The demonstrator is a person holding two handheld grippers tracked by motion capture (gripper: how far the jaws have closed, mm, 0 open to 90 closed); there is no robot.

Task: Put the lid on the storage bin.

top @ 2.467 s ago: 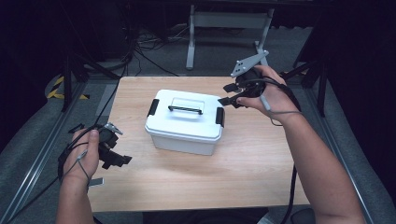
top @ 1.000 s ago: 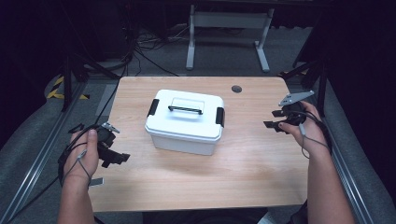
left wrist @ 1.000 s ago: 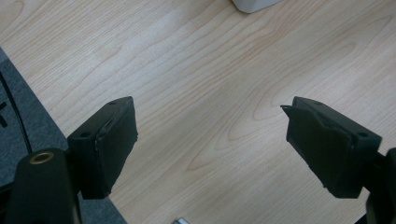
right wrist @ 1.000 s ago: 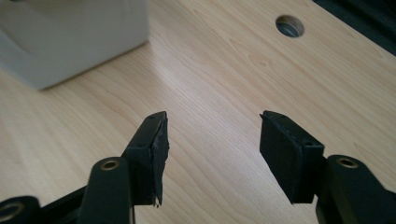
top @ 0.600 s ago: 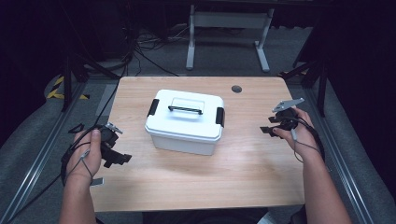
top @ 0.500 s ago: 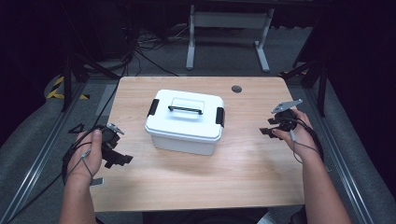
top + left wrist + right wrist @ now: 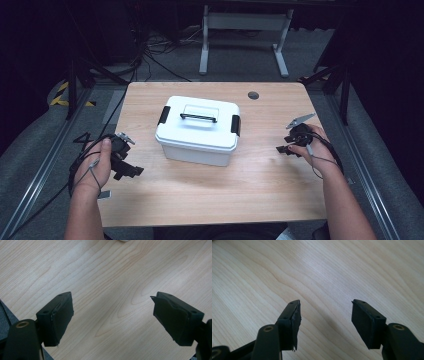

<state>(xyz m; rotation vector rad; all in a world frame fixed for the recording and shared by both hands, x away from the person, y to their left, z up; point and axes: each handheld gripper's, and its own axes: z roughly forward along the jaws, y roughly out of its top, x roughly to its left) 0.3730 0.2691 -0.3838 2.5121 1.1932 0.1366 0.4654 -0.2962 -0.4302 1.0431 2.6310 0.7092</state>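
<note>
Left hand-held gripper (image 7: 131, 169) and right hand-held gripper (image 7: 286, 148) both released, jaws spread, empty, low over the bench (image 7: 280, 195). White lidded box (image 7: 198, 130) sits mid-bench between them, latches closed. Likely next: approach side latches squarely, symmetric.

— What can't you make out?
— From my left claw (image 7: 112, 315), the white box (image 7: 122, 240) is a sliver cut off by the top edge. From above, my hand (image 7: 100, 162) covers much of that claw.
— And the dark round spot (image 7: 253, 95) on the table (image 7: 200, 190)?
— Too small to tell what it is.
</note>
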